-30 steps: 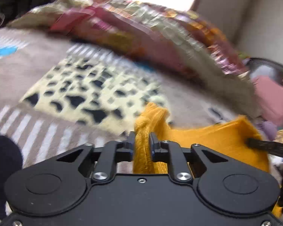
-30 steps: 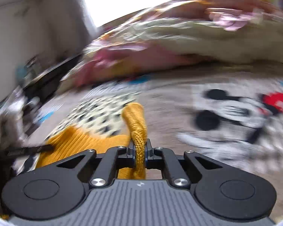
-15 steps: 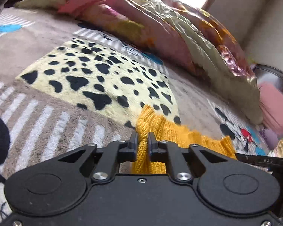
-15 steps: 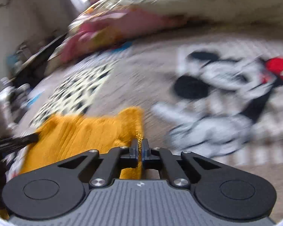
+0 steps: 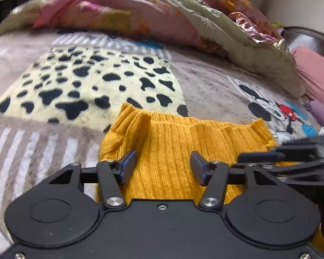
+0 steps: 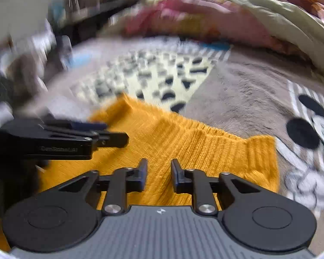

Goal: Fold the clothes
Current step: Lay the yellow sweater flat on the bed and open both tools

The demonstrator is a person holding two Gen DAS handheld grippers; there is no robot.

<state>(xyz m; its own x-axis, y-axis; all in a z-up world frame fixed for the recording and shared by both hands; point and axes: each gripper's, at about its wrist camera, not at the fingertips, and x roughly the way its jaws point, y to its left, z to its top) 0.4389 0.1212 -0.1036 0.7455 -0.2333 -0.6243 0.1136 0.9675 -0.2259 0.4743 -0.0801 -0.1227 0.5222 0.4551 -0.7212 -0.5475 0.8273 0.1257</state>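
A mustard-yellow knitted garment (image 5: 179,142) lies flat on the patterned blanket, its ribbed far edge towards the leopard-print patch. It also shows in the right wrist view (image 6: 183,142). My left gripper (image 5: 163,164) is open just above its near left part, holding nothing. My right gripper (image 6: 157,173) is open above its near right part, holding nothing. Each gripper shows in the other's view, the right one at the right edge (image 5: 291,155) and the left one at the left edge (image 6: 71,138).
The plush blanket (image 5: 205,86) has a leopard-print patch (image 5: 86,86), stripes and a Mickey Mouse print (image 6: 308,129). A crumpled pink and cream quilt (image 5: 162,15) lies along the far side. Pink cloth (image 5: 315,75) and a dark rim are at the right.
Both grippers have opened and let go of the yellow garment. It now lies spread flat on the blanket instead of being pinched up in the jaws.
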